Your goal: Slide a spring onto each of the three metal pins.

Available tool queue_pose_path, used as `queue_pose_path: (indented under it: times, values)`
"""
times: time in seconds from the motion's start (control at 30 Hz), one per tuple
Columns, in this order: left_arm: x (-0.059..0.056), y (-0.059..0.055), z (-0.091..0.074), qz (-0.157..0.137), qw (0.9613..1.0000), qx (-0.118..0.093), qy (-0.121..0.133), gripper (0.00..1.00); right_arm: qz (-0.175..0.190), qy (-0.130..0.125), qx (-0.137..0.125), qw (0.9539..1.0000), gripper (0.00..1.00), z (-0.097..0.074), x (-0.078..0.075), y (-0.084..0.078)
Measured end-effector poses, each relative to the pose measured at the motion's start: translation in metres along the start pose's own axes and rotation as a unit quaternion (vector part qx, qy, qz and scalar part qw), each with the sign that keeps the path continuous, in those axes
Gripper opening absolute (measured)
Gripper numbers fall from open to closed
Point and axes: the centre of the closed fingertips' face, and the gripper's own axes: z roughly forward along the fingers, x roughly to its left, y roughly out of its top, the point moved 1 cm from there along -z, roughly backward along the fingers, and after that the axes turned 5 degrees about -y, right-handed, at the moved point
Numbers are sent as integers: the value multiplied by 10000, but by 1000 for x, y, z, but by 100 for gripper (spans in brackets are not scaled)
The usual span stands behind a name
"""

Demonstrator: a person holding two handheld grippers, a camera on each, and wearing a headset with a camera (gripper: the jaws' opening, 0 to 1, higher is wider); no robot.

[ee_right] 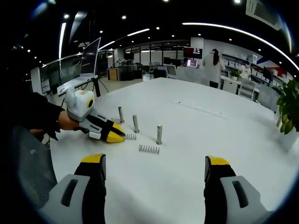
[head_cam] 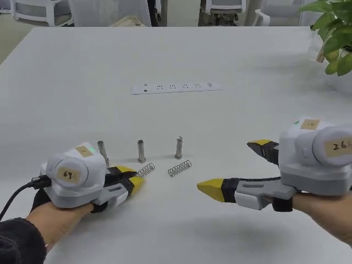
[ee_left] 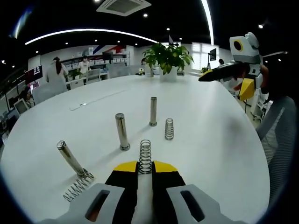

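Note:
Three metal pins stand upright in a row on the white table: left (head_cam: 102, 149), middle (head_cam: 141, 151), right (head_cam: 179, 147). My left gripper (head_cam: 135, 179) is low in front of the middle pin, shut on the near end of a spring (ee_left: 145, 156) that points toward the pins. A second spring (head_cam: 180, 168) lies loose on the table in front of the right pin (ee_left: 153, 111). A third spring (ee_left: 77, 186) lies at the base of the left pin (ee_left: 70, 158). My right gripper (head_cam: 235, 166) hovers at the right, open and holding nothing, its jaws wide apart (ee_right: 154, 161).
A white power strip (head_cam: 177, 87) lies flat beyond the pins. A potted plant (head_cam: 335, 38) stands at the table's far right corner. Chairs line the far edge. Bare table (head_cam: 181, 220) lies between the two grippers.

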Motion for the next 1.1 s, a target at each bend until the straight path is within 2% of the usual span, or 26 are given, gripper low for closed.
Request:
queue_pose_path:
  times: [0.43,0.6,1.1]
  values:
    - [-1,-2,-6,138,9998,86,-67,3,-54,33,-12,10000,85,0,3,2]
    - [-9,-1,-15,211,9996,95,-142,3,-65,55,-27,10000,83,-1,4,3]
    - [-25,19,-38,435,9985,-150,-291,3,-158,191,-34,9997,81,-3,14,6]
